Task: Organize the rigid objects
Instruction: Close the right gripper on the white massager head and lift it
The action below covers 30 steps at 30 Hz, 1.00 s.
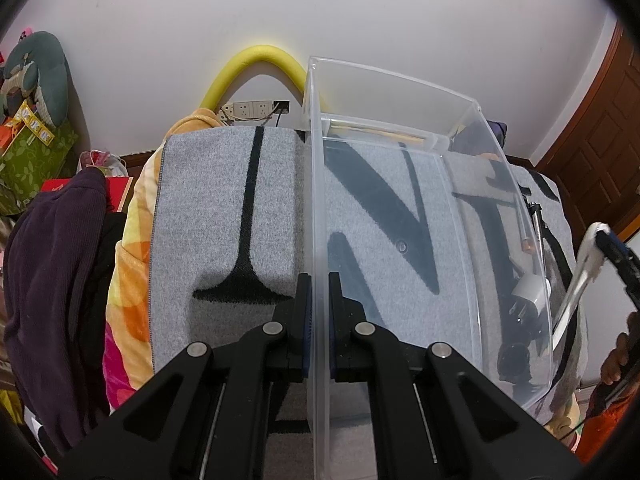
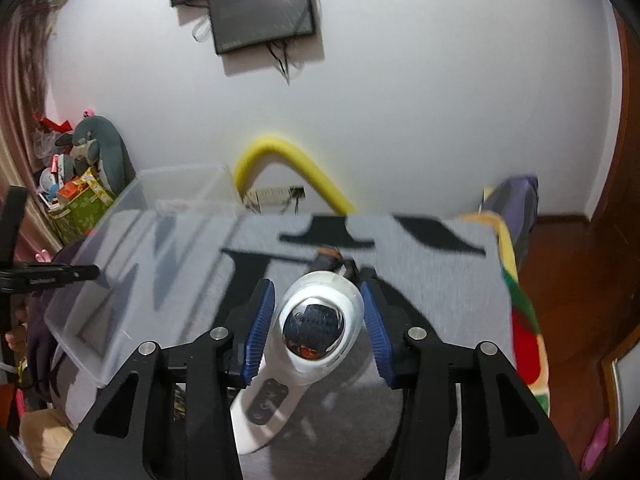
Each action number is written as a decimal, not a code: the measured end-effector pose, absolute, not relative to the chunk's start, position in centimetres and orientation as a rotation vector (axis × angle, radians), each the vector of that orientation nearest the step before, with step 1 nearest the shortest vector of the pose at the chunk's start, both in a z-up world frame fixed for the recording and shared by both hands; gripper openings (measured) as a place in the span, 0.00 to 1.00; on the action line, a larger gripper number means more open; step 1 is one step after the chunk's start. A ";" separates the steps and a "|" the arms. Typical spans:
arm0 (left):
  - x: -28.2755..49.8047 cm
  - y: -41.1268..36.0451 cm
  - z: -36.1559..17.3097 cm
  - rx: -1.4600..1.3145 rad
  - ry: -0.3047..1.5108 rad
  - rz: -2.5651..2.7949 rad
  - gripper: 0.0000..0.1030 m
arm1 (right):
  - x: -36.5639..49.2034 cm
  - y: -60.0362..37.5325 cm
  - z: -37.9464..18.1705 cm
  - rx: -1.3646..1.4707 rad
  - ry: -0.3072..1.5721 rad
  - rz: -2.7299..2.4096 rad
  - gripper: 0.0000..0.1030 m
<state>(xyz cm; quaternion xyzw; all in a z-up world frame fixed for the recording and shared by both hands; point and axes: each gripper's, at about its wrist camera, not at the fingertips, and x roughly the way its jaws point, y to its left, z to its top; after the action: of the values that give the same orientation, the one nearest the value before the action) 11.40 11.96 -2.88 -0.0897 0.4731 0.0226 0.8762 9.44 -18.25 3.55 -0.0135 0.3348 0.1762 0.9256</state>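
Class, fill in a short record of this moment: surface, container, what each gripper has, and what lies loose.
Surface: grey blanket with black letters
Container: clear plastic bin, empty
Left gripper: shut on the bin's side wall
Right gripper: white handheld device between its blue pads, raised over the blanket
Loose: white plug and dark items beyond the bin's far wall

Your left wrist view is sharp and evenly lit; soft indoor light, no hard glare. The clear bin (image 1: 400, 208) wall shows faint reflections toward 3 o'clock. The gripper casts a soft shadow on the grey blanket (image 1: 224, 208) at 9 o'clock. Your right wrist view is motion-blurred throughout. Both frames bend strongly at the rim, with black vignette in the corners.
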 end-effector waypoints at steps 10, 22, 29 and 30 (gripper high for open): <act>11.5 11.9 -2.9 -0.192 0.982 0.047 0.05 | 8.4 -15.6 5.2 -0.096 0.629 0.421 0.35; 11.5 12.1 -3.0 -0.206 0.975 0.050 0.05 | 14.2 -12.7 -1.0 -0.046 0.869 0.496 0.36; 11.6 12.0 -3.0 -0.202 0.973 0.051 0.05 | 13.4 -13.7 -2.5 -0.031 0.916 0.497 0.37; 11.6 12.0 -3.0 -0.202 0.972 0.051 0.05 | 13.0 -14.1 -2.2 -0.040 0.907 0.492 0.37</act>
<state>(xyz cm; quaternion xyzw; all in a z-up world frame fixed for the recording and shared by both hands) 11.60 12.02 -3.00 -0.0969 0.4662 0.0245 0.8790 13.03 -14.07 -2.18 -0.0189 0.4337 0.2350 0.8697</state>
